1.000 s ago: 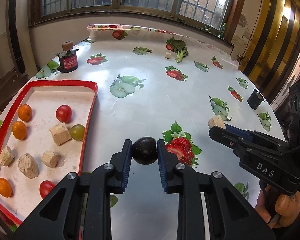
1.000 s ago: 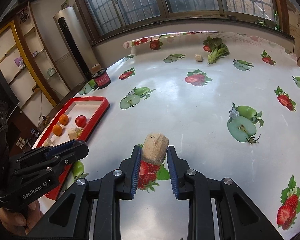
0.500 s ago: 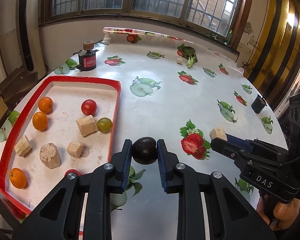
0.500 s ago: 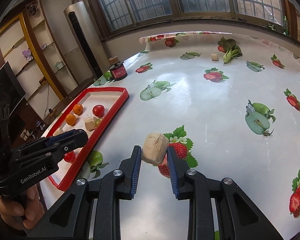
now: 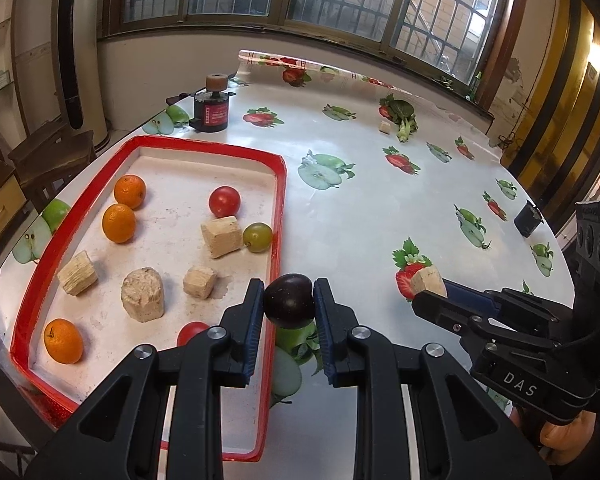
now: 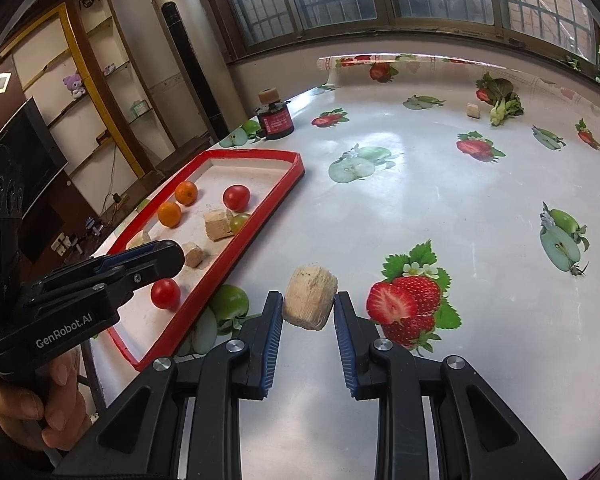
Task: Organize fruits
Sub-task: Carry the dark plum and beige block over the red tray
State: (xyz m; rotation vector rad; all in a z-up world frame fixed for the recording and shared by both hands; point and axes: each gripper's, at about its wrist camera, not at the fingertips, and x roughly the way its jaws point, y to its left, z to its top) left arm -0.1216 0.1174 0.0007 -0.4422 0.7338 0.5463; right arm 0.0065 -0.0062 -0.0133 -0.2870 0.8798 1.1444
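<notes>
**Over the tray's near corner, both grippers loaded**

Between the closed pads of the left gripper [image 5: 289, 300] sits a dark plum [image 5: 289, 299], pinched on both sides and held clear of the table, above the tray's right rim near its front corner. At about 3 o'clock from the plum in the left wrist view, the right gripper [image 6: 307, 304] is clamped on a pale block [image 6: 310, 297], also lifted, over the tablecloth just right of the tray; in that view the block shows only as a tip at the gripper's end.

At 10 o'clock from the plum lies the red tray [image 5: 279, 208] with its white floor. It holds three oranges [image 5: 119, 223], two along the left side and one at the front left corner. A tomato [image 5: 224, 201] sits toward the far right, a green grape [image 5: 257, 237] touches the right wall, and a second tomato [image 5: 192, 332] is half hidden behind the left gripper. Four more pale blocks lie among the fruit, one [image 5: 221, 237] touching the grape.

Beyond the tray, at 11 o'clock, stands a dark jar [image 5: 211, 109] with a cork-coloured top. At 1 o'clock, far across the fruit-printed cloth [image 5: 360, 220], lie leafy greens [image 5: 404, 118] with a small block beside them. A small black cup [image 5: 527, 220] stands at 2 o'clock near the table edge.
</notes>
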